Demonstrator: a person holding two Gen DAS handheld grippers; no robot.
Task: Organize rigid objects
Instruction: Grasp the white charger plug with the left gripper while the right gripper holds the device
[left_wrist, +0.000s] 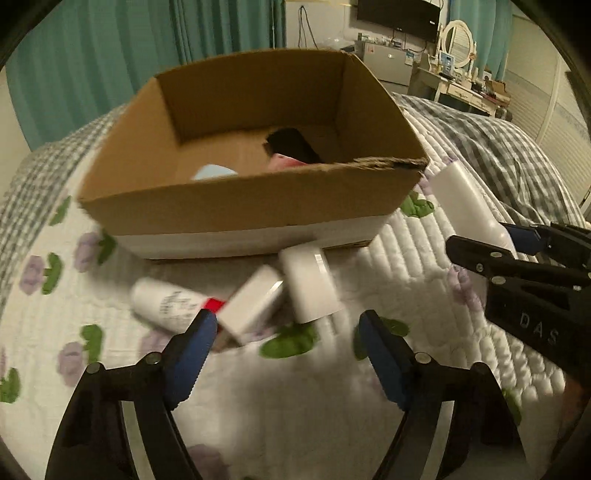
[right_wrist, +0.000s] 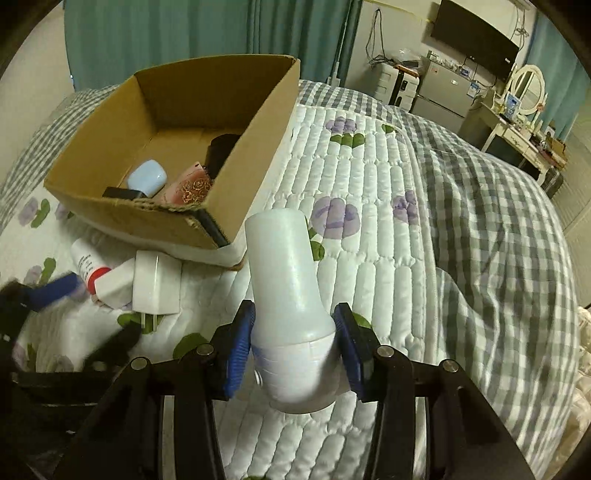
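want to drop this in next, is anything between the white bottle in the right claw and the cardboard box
Nothing visible blocks it. The right claw holds the white bottle just right of the cardboard box, whose top is open; only its near wall must be cleared.

The left black plastic two-finger gripper (left_wrist: 286, 354) carried a ribbed blue rubber pad (left_wrist: 192, 360) on the inner face of each finger. Its black arms were angular, linked frames with open cut-outs, joined at round silver metal pivot pins (left_wrist: 152, 358). The right black plastic two-finger gripper (right_wrist: 295, 354) was built alike: ridged blue pads (right_wrist: 238, 354) on its fingers and silver pins (right_wrist: 384, 350) at the joints. Seen from the left wrist camera, its side showed small silver screws (left_wrist: 479, 266) and raised letters reading "DAS" (left_wrist: 537, 328) moulded into the black body.
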